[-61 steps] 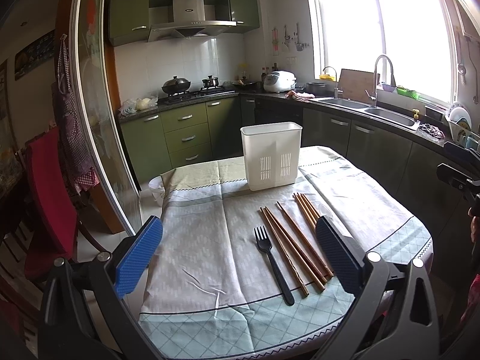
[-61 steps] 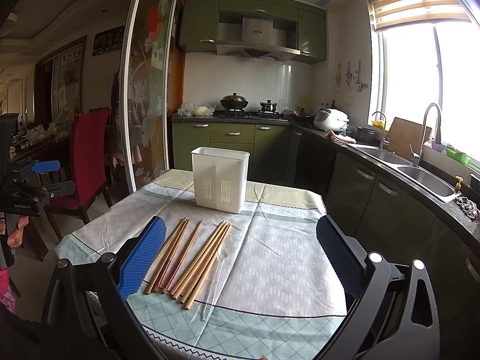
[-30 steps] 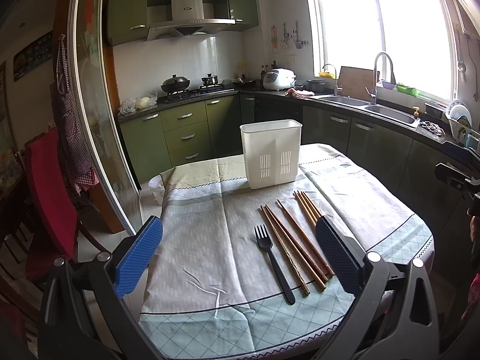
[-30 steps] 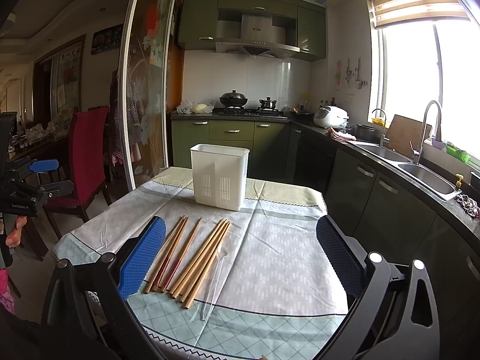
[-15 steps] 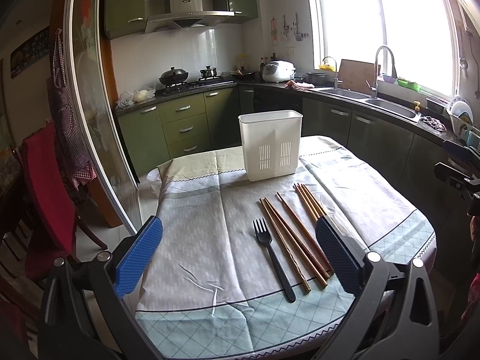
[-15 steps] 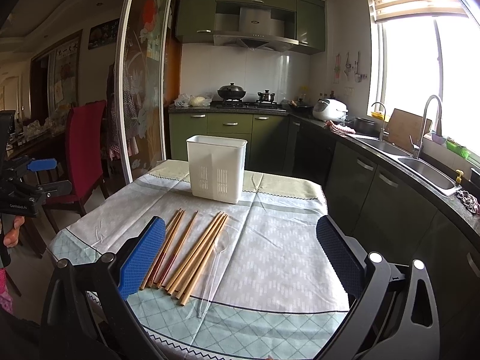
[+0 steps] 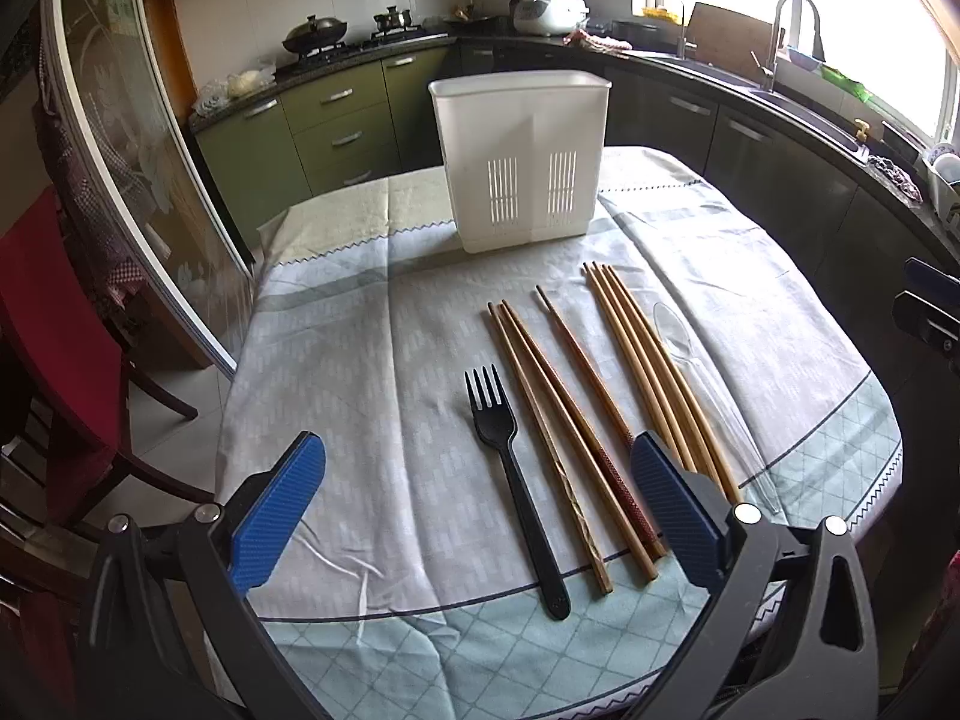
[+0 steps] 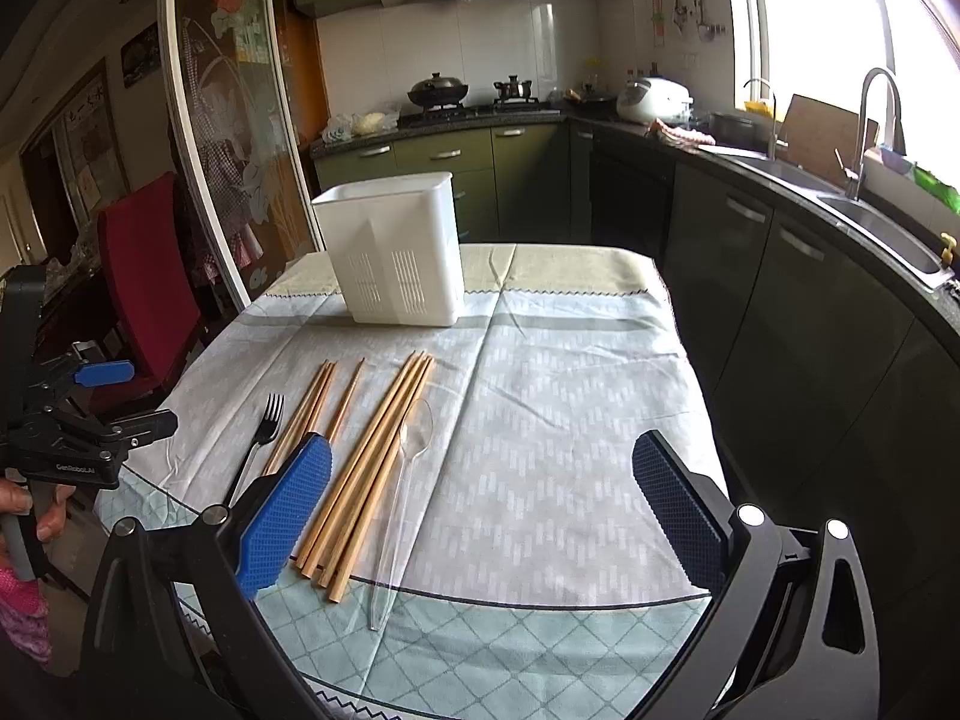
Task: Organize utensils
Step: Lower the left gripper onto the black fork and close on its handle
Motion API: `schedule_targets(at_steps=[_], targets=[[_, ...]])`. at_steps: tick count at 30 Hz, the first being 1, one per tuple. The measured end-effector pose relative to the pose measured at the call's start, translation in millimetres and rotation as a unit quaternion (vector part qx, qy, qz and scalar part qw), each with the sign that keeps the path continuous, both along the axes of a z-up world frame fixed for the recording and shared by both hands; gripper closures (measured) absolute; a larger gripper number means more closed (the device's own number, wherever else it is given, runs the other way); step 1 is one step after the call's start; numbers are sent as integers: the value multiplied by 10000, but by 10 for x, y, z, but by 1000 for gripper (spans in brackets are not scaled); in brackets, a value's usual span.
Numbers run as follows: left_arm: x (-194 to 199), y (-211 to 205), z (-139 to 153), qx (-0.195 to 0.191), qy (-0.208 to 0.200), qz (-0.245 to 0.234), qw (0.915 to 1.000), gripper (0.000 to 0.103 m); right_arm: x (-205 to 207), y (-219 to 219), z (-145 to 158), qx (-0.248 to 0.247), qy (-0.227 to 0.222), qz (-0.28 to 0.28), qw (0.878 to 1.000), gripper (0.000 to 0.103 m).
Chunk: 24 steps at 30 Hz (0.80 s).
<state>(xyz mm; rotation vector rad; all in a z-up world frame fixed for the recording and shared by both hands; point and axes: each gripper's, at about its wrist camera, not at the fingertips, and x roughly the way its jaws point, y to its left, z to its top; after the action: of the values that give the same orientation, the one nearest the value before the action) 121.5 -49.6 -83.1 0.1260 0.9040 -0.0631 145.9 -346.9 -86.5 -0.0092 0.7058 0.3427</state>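
both views now look down more steeply on the desk [image 7: 372, 324] than half a second ago, so the tools have dipped toward the utensils and the first pick looks about to begin; nothing is in the holder yet. going left to right: the left tool [image 7: 480, 504] hangs over the near edge with its blue pads spread wide and empty, the black fork [image 7: 513, 480] lying between them, tines toward the far edge, handle toward the near edge, long axis running near to far. just right of it lie three darker chopsticks [image 7: 558, 420], then a tight bundle of paler chopsticks [image 7: 651, 372], all on the same near-to-far line, tilted slightly, thin tips toward the white holder [image 7: 521, 159], which stands upright near the far edge. beside the pale bundle lies a clear spoon [image 8: 403, 492], bowl toward the holder. the right tool [image 8: 480, 510] is also spread and empty, above the near right part of the desk, its left pad over the pale bundle's handle ends. the fork seems the likely first grasp for the left tool.
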Motion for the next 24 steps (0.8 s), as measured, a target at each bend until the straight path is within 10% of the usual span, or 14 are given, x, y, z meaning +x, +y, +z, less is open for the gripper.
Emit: schedule_targets(at_steps=[12,24], targets=[[510,91,-665,-217,1395,659,9878,37,356,84,-138,-346,453,235,9981,4],[590,39,-845,-256,1704,720,9824,69,438,55,-260,-406,636,388,9964,4]])
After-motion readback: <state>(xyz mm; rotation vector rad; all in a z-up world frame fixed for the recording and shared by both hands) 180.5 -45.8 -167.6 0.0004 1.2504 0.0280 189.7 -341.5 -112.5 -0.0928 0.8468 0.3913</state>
